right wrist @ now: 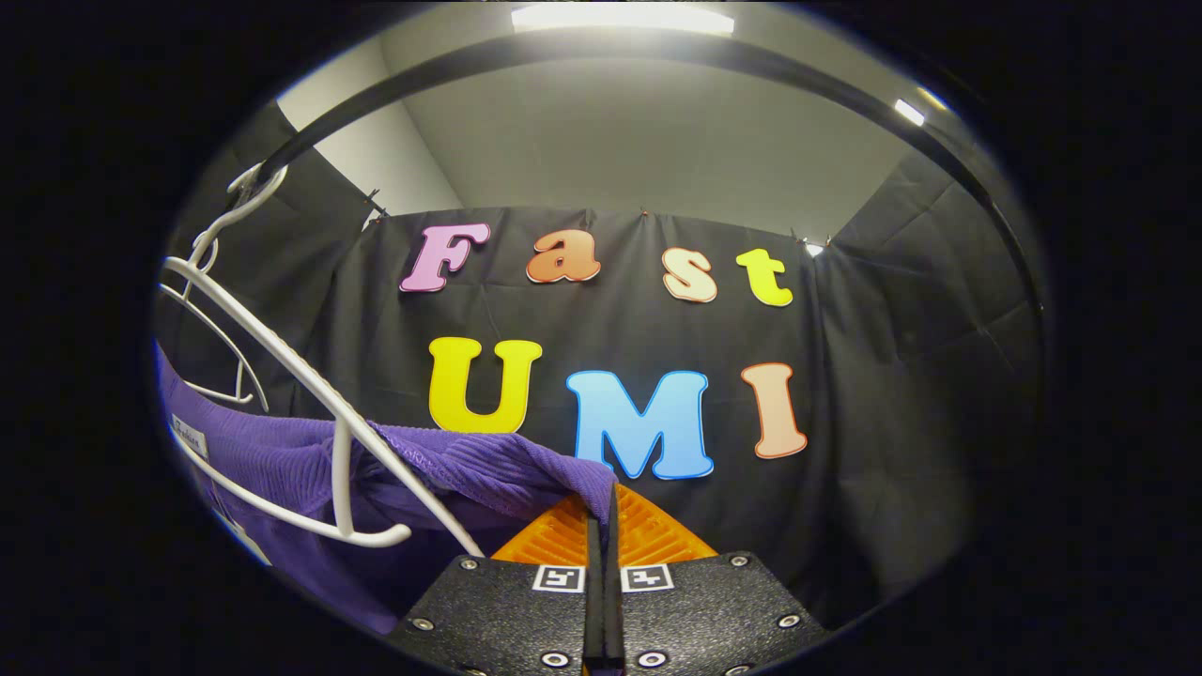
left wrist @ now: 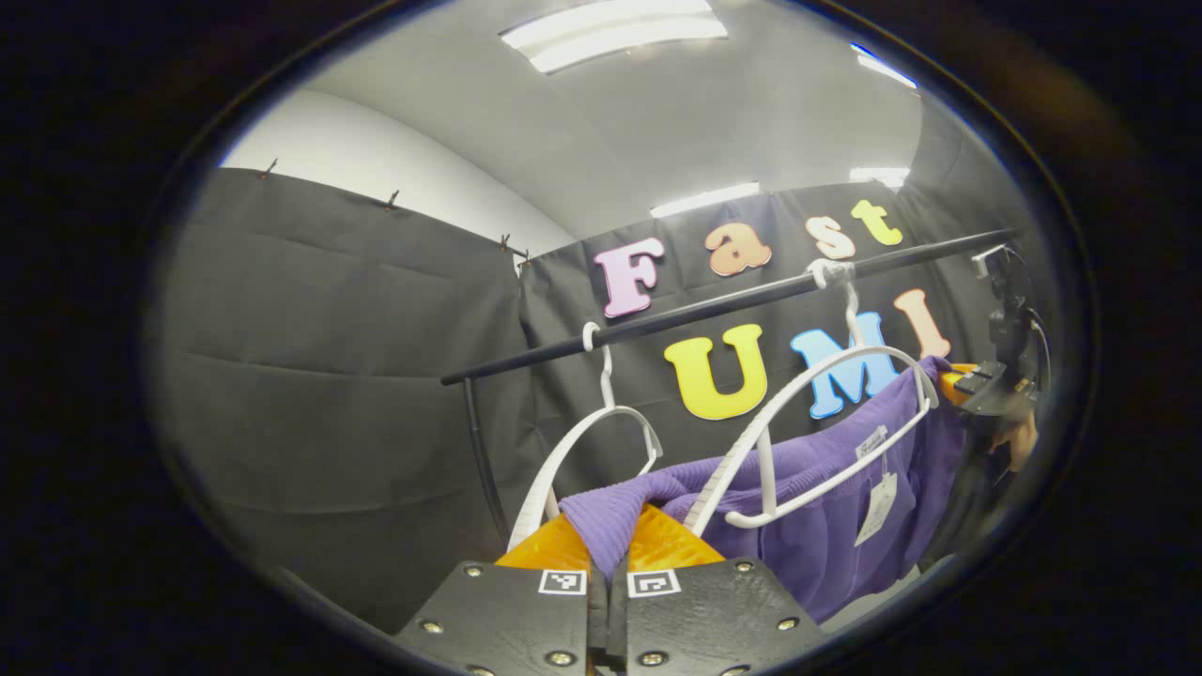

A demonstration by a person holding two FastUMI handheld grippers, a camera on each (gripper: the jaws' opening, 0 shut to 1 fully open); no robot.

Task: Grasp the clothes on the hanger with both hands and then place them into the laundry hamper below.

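Black cloth walls (left wrist: 329, 376) on all sides, pinned along the top edge, under a grey ceiling with strip lights (left wrist: 615, 33).

In the left gripper view, from the left: a dark rail (left wrist: 714, 305) running up to the right across the cloth, with an upright post below its left end. Two white hangers hooked over it — an empty hanger (left wrist: 587, 451) at the left, then the second hanger (left wrist: 826, 413), tilted, with the purple ribbed garment (left wrist: 826, 526) draped through it. A white paper tag (left wrist: 878, 507) dangling from the garment. At bottom centre, the left gripper (left wrist: 608, 535), fingers drawn together and pinching a ribbed corner of the purple cloth between them. Far right, the right gripper (left wrist: 977, 385) at the garment's other end, a hand (left wrist: 1019, 437) just behind it.

In the right gripper view, from the left: the rail (right wrist: 657, 56) arching overhead, the hangers hooked at its left end, the nearer hanger (right wrist: 319, 413) slanting down toward the middle. Purple garment (right wrist: 282, 460) hanging off its lower bar, a small white label at the far left edge. At bottom centre, the right gripper (right wrist: 601, 535), fingers closed nearly flat together — a thin fold of the purple fabric clamped in the seam between them. Beyond, to the right, plain black cloth (right wrist: 920, 376).
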